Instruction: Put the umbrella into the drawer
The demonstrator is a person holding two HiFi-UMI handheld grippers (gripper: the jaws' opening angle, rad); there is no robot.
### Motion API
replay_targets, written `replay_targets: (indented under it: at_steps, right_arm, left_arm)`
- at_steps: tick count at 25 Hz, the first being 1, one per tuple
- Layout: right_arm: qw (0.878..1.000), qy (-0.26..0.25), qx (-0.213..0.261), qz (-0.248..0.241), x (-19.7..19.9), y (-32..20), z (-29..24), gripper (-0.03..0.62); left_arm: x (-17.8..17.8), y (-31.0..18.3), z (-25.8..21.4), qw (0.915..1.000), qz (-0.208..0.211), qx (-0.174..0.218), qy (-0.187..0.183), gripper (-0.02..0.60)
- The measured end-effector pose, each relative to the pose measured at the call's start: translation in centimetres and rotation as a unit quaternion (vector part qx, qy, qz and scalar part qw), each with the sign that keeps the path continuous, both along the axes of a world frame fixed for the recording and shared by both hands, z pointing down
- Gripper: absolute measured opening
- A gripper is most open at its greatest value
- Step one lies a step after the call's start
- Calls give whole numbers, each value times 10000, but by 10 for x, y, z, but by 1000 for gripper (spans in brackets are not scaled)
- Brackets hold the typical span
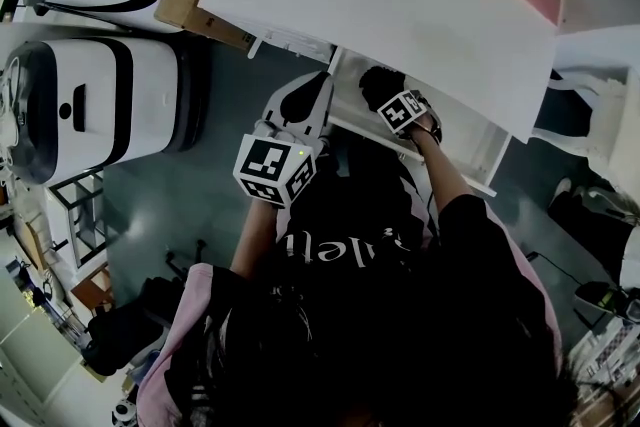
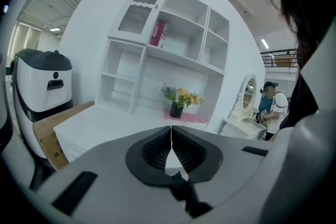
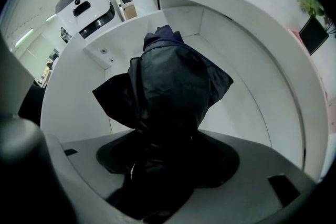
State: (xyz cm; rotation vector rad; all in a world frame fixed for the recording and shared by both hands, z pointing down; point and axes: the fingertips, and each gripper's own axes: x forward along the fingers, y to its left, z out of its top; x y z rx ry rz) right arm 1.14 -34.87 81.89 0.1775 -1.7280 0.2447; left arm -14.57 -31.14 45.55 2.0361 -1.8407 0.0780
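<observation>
Black umbrella [image 3: 165, 86] clamped in right gripper [image 3: 160, 152] jaws inside white drawer [image 3: 252, 113]; left gripper [image 2: 171, 140] jaws together

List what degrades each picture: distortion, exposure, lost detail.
Head view: the white desk top is washed out, the dark clothing below nearly featureless. Left gripper view: fisheye bows the shelf unit. Right gripper view: the black umbrella shows few folds; the drawer walls curve.

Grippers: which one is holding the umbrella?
The right gripper, shut on the black umbrella at the open drawer; the left gripper is shut on nothing.
</observation>
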Motion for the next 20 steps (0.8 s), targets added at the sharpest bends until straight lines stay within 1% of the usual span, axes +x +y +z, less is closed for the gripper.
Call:
replay_targets:
  at_steps: [4,7,11,16,18,20]
  right_arm:
    - [9999,-43,94,71,1,2,-9,285]
    - [9993,-173,266,204,4,-2,-22,285]
    - [9958,-418,441,685,12,-10,-44,284]
    - [9891,-836,546,1080,16,-5,-74,284]
    - [9848,-899,634,1347,21,1,-87,284]
    - [9778,-1190,671,1586,16,8,-103,284]
  left_arm:
    - [-4,6,0,10000,52,-8,-85,17]
    - [-8,11,2,10000,60,-21,-52,17]
    - [-8,14,2,9999,167,24,-7,17]
    - [-8,16,0,9993,362,104,66,17]
    - [-7,18,0,9988,457,139,94,17]
    - [-7,21,-1,9982,557,169,114,17]
